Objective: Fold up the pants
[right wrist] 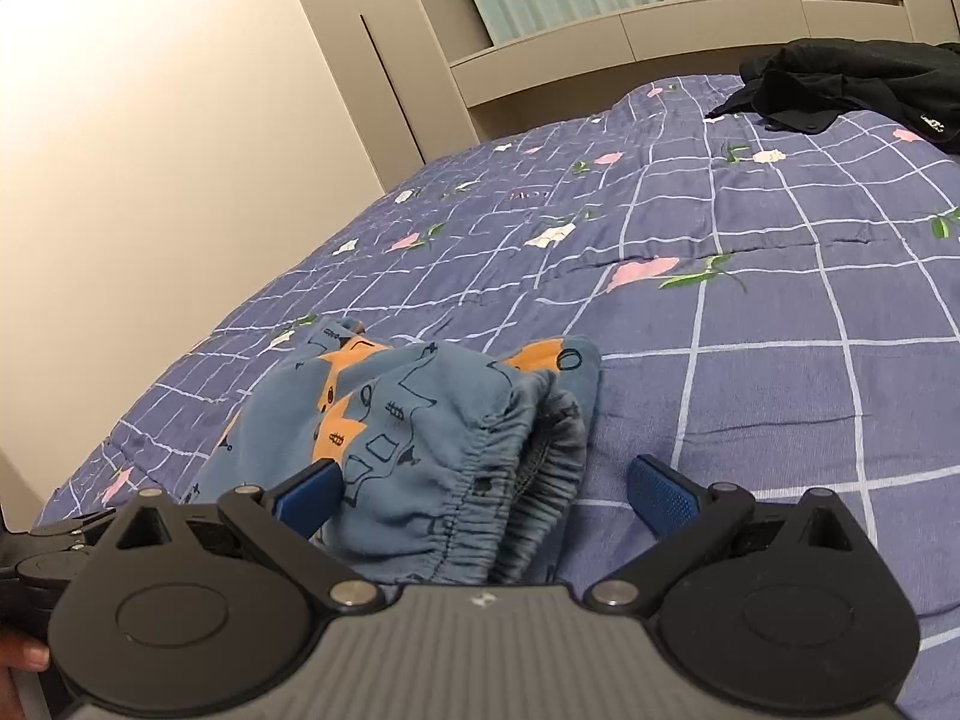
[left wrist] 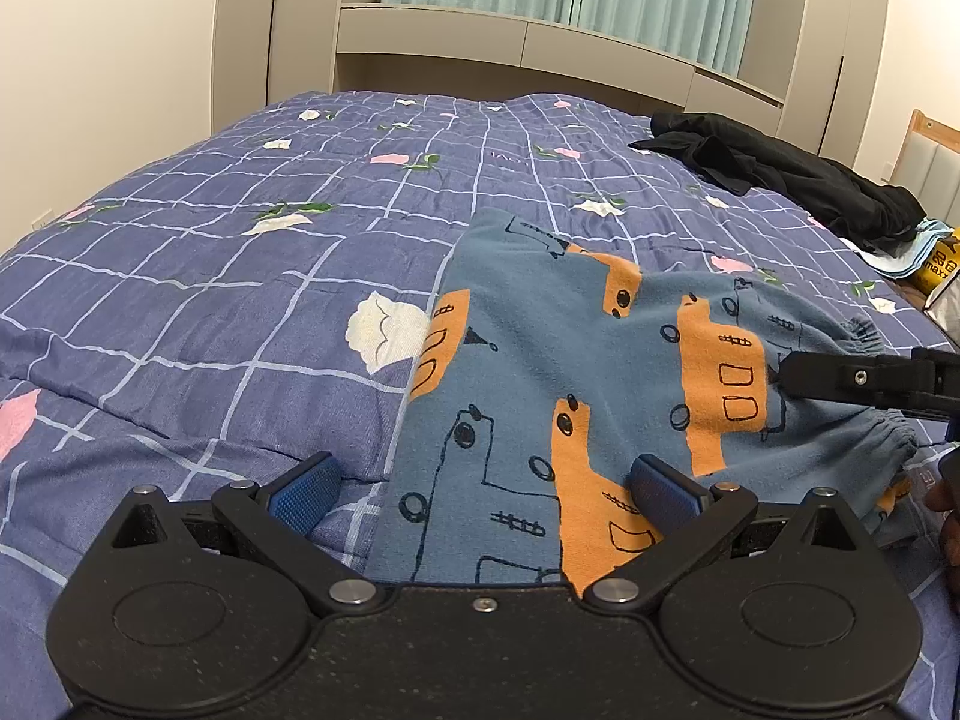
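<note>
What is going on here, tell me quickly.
A person with a handheld gripper in each hand is folding small blue pants with an orange print on a bed covered by a purple checked quilt. The left gripper is open over one end of the pants, and the right gripper is open around the gathered elastic waistband. Neither is clamping cloth. A black garment lies farther back.

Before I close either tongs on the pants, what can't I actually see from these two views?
- Pants: near end hidden under the left tongs' body, left view; right view shows mostly the waistband.
- Right tongs: whether the pads touch cloth is unclear; the fabric bunches between them.
- Black clothes: cut off by the right edge in both views; type unclear.
- Yellow pack: cropped at the left view's right edge, label mostly unreadable.
</note>
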A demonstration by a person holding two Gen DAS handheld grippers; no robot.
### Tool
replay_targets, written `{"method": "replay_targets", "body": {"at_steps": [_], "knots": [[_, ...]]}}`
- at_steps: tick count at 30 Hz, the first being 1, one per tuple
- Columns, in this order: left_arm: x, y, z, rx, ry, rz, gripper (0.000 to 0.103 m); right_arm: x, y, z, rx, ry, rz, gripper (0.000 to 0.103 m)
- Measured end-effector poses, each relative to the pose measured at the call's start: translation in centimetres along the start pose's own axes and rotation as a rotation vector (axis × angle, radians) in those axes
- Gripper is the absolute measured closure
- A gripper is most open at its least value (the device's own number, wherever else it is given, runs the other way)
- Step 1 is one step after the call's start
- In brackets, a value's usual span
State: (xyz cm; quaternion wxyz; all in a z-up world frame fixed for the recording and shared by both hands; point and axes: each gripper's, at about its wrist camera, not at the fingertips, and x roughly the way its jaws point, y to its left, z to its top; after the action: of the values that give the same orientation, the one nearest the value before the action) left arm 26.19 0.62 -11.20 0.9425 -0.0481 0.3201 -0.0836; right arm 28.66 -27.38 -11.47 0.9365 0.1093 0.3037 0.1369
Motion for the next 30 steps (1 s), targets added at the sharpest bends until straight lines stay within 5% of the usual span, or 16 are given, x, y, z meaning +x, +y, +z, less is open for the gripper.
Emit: {"method": "replay_targets", "body": {"at_steps": [8, 14, 20, 30], "knots": [[-0.3, 1.3, 2.1, 0.023, -0.010, -0.105, 0.000, 0.1, -0.1, -0.2, 0.003, -0.018, 0.009, 0.000], [1.8, 3.0, 3.0, -0.072, 0.021, -0.168, 0.001, 0.4, 0.8, -0.4, -0.044, -0.012, -0.031, 0.000], [2.0, 1.7, 1.8, 0.061, -0.001, -0.136, 0.000, 0.7, 2.0, -0.7, -0.097, -0.003, -0.076, 0.000], [2.1, 1.7, 1.4, 0.062, -0.014, -0.132, 0.000, 0.7, 1.7, -0.7, -0.093, -0.014, -0.068, 0.000]]}}
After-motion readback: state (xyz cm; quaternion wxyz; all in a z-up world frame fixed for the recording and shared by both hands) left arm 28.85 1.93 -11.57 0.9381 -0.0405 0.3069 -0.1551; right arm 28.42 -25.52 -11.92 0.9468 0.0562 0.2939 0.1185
